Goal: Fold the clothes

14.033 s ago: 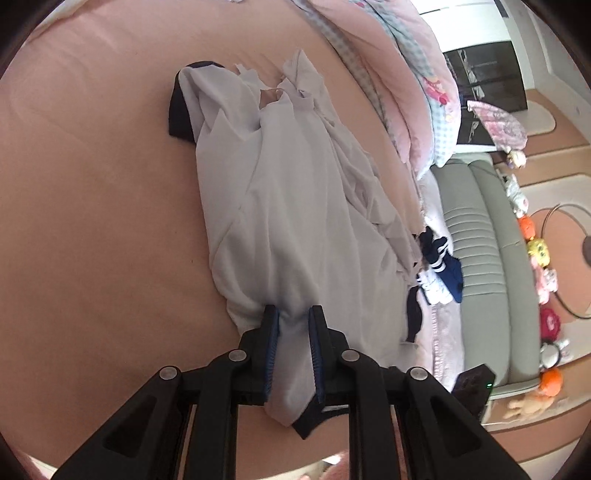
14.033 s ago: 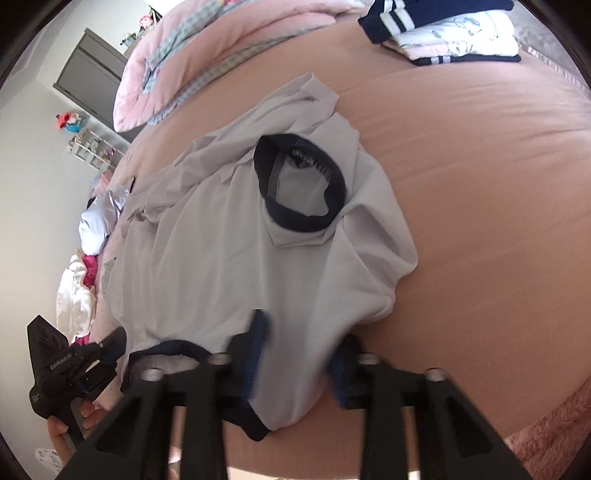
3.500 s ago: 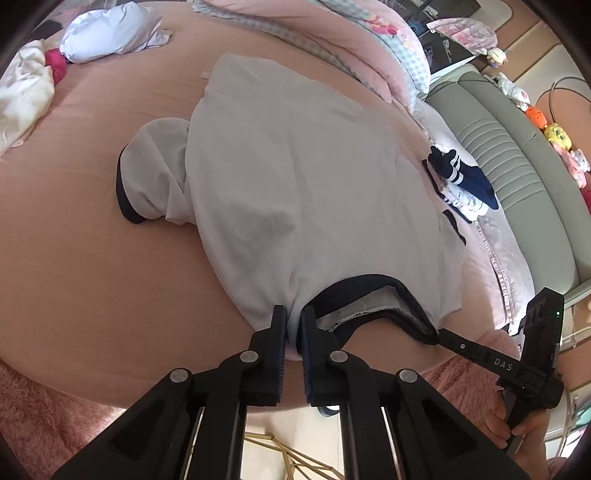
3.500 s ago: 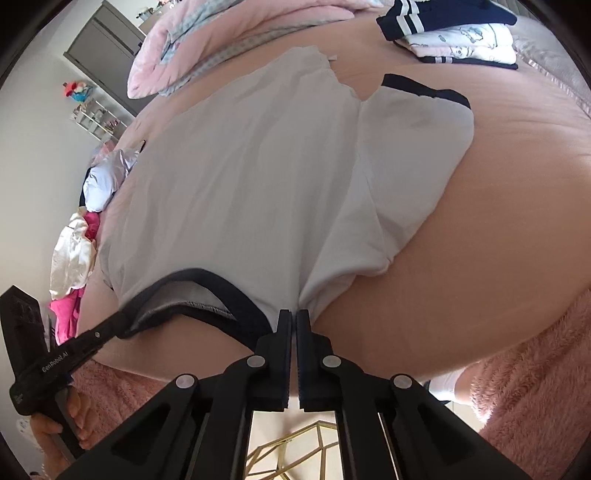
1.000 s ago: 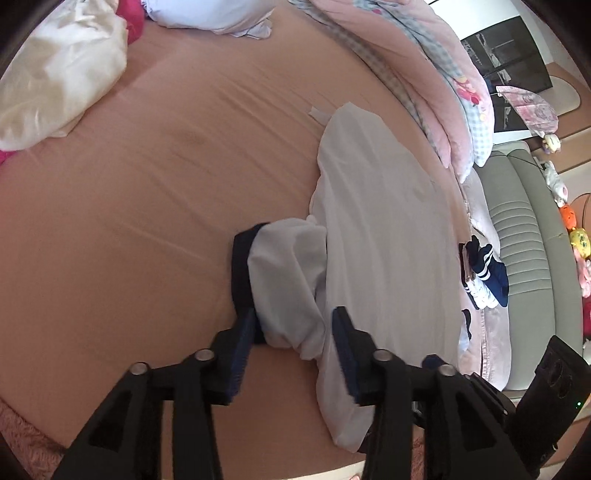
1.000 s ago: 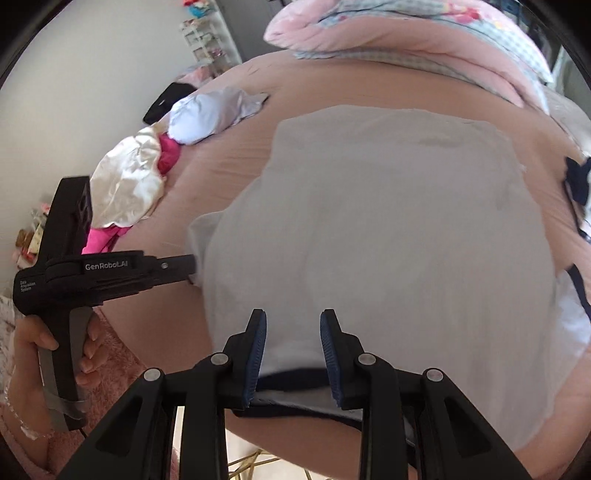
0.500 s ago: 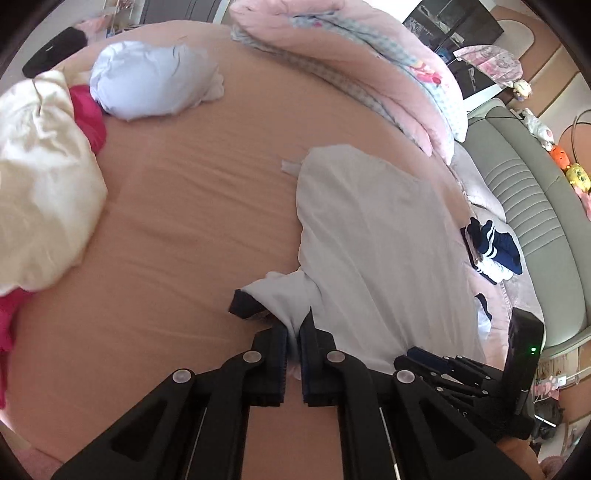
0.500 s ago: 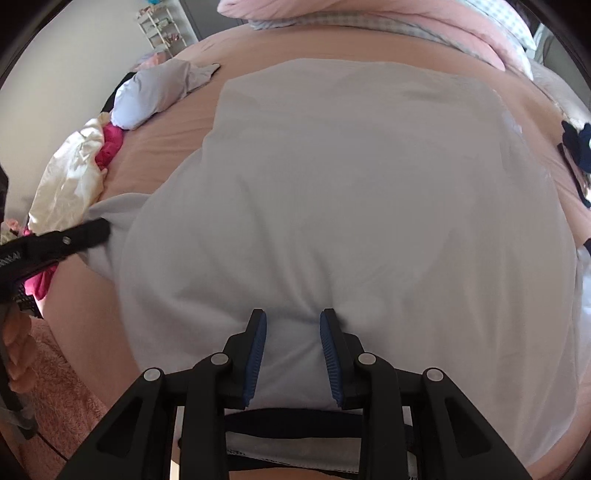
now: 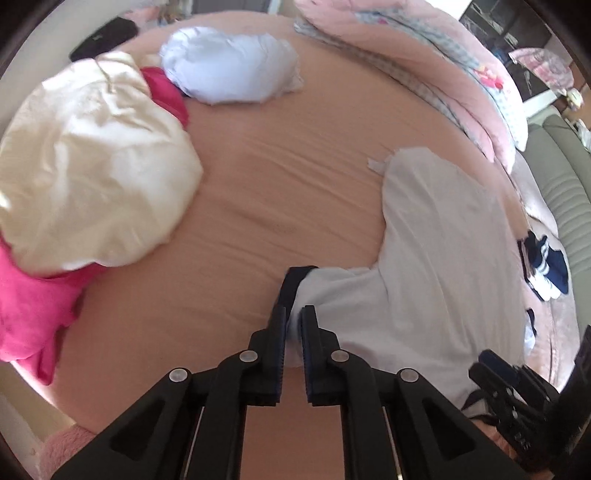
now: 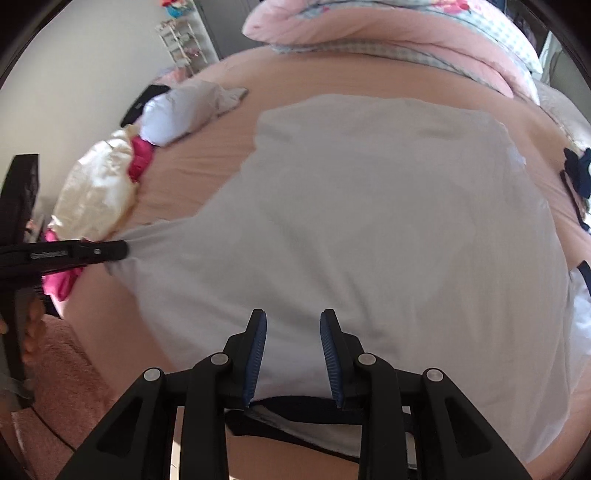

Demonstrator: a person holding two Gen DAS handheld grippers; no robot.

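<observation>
A pale grey T-shirt [image 10: 388, 221] with navy trim lies spread flat on the pink bed, collar toward me. Its left sleeve [image 9: 332, 291] with a navy cuff is stretched out sideways. My left gripper [image 9: 293, 314] is shut on that sleeve near the cuff, and it also shows from the side as the left gripper [image 10: 122, 249] in the right wrist view. My right gripper [image 10: 293, 321] is open, its blue pads over the shirt just above the navy collar [image 10: 295, 404], with no cloth pinched between them.
A cream garment [image 9: 92, 173], a bright pink one [image 9: 33, 295] and a light blue bundle [image 9: 229, 74] sit on the bed's left. Folded navy-and-white clothes [image 9: 543, 266] lie at the right edge. A pink quilt [image 10: 388, 33] runs along the far side. A hand [image 10: 29, 332] holds the left gripper.
My left gripper closed on the sleeve and pulled it out to the left, straightening it. The right gripper stayed open above the collar.
</observation>
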